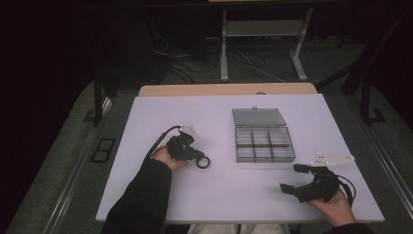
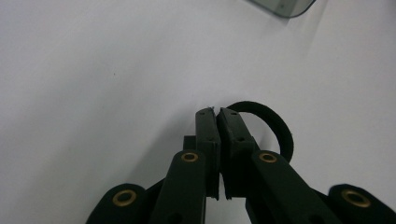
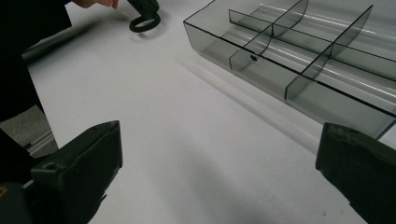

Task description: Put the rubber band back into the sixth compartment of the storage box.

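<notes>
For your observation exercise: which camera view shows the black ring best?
The left gripper view: the ring sits close, pinched in the left gripper. The high view shows it small; the right gripper view, far off.

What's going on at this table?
A person sits at a white table with a gripping tool in each hand. The left tool is shut on a black rubber ring, which lies on the table. The right tool rests open near the table's edge, holding nothing. Between them sits a clear compartment box, lid open; its compartments look empty.
</notes>
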Tool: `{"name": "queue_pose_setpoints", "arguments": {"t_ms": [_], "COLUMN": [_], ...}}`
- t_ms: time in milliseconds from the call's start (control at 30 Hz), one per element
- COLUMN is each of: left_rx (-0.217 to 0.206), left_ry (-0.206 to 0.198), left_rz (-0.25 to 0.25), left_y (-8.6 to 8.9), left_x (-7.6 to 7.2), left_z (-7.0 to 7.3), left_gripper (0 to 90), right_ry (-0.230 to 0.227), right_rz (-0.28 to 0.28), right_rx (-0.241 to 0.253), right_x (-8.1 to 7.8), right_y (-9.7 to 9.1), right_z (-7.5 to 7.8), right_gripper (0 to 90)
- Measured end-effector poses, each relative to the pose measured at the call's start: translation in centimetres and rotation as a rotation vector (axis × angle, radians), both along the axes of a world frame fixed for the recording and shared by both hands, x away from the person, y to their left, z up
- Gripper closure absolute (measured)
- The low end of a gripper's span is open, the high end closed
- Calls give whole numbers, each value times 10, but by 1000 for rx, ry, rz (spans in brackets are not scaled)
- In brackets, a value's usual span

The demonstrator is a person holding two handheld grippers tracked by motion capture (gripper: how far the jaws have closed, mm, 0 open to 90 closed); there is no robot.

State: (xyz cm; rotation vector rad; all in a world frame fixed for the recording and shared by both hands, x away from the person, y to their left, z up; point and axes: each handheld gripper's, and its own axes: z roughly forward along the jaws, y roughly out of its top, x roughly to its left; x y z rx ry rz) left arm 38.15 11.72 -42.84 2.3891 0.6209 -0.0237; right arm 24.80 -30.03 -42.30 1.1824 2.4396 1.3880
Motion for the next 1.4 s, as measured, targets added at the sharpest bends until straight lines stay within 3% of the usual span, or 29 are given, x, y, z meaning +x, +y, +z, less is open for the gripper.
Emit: {"name": "queue_pose_setpoints", "arguments": {"t_ms": [267, 1067, 1400], "left_rx": [-29, 7, -7], "left_ry": [-18, -98, -116], "left_rz": [15, -29, -32], "left_y": [-1, -19, -24], "left_x": [0, 11, 15], "left_z": [14, 54, 64], "left_gripper": [861, 861, 861], "right_ry": [-4, -8, -5], "right_rz": [0, 1, 1], "right_rx": [0, 1, 6], "right_x": [0, 0, 0], "right_y": [0, -1, -1], "right_z": [0, 0, 0], "right_gripper": [0, 0, 0]}}
